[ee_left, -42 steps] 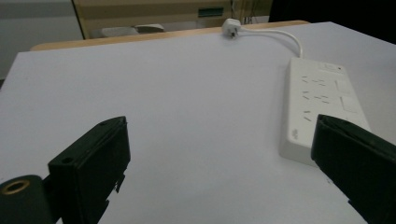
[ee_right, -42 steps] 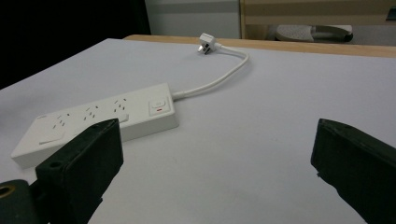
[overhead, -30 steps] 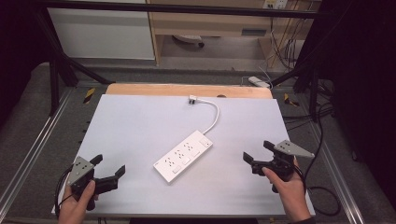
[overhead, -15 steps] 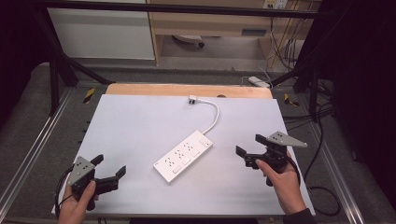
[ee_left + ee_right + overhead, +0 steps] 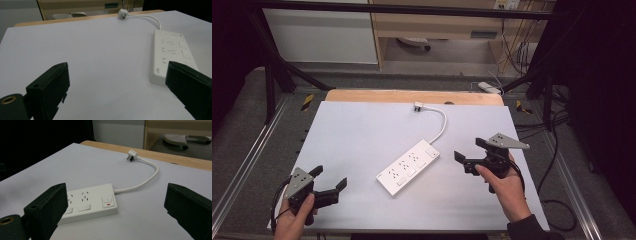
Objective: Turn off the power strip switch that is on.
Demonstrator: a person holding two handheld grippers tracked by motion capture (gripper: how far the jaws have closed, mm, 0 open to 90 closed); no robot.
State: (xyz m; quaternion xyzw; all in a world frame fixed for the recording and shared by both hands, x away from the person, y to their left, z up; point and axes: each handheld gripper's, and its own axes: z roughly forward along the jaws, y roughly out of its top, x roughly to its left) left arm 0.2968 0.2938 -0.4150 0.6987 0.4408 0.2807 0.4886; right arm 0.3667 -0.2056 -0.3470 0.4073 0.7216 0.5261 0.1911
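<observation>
1. High view showed the power strip point(image 5: 408, 167) lying flat and slanted near the middle of the worktop point(image 5: 362, 135), with its white cord point(image 5: 441, 125) curving back to the plug point(image 5: 419, 106) near the far edge.
2. The right hand-held gripper point(image 5: 467, 161) was just beside the switch end of the strip, jaws wide apart and holding nothing. The left hand-held gripper point(image 5: 329, 183) was near the front left corner, well apart from the strip, also wide open and empty.
3. Right gripper view had the switch point(image 5: 107, 202) and the cord exit between its two jaws, so I judged the strip was what this hand reached for.
4. Risk one: the strip was smooth and lay flat on the worktop. If the jaws closed on its top edges only, it could slip out or slide away instead of lifting.
5. Risk two: a jaw pressing on the switch could toggle it, or a jaw could catch the cord and drag the plug across the worktop.
6. Risk three: held by one end only, the long body could swing down and twist in the jaws. The left hand-held gripper was too far to support it at that moment.
</observation>
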